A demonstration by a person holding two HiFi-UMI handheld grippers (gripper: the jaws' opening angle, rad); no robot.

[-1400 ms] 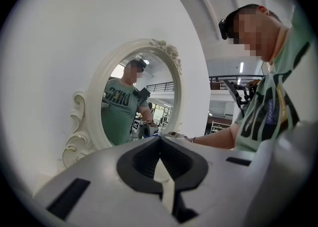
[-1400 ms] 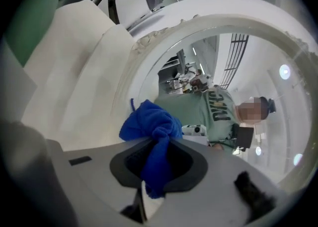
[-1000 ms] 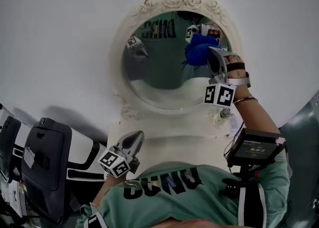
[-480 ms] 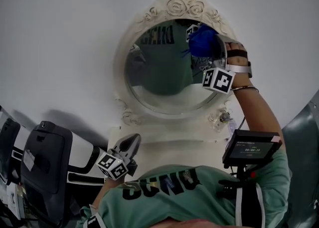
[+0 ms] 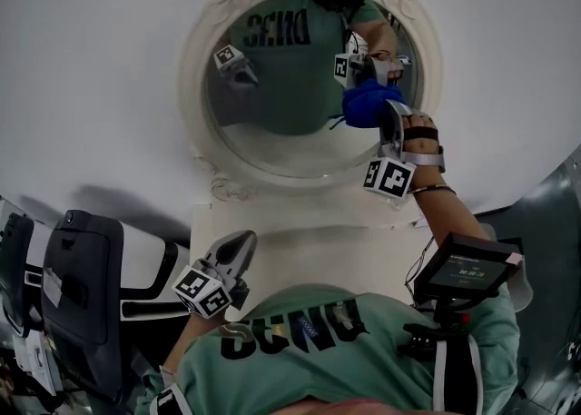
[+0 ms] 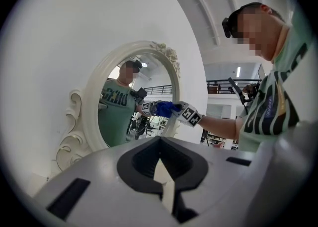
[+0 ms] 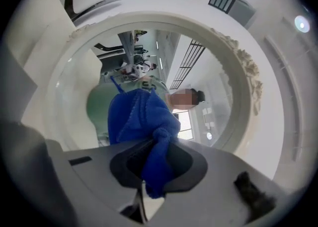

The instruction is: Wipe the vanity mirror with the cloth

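1. White wall (image 5: 91,59) carries the ornate vanity mirror (image 5: 272,123).
2. At the glass's 3 o'clock edge, the blue cloth (image 5: 368,103) is pressed against the mirror.
3. The right gripper (image 5: 388,112) has its jaws clamped on the cloth, a bunched fold pinched between them and the rest fanning out beyond the tips.
4. Toward 7 o'clock below the frame, the left gripper (image 5: 238,245) hangs with jaws together, grasping nothing.
5. Bold dark lettering crosses the green shirt (image 5: 300,336); I cannot read it reliably.

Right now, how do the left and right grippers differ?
The right gripper grips the blue cloth; the left gripper holds nothing. The right gripper is raised at the mirror; the left gripper hangs low by the person's chest. Both are shut.
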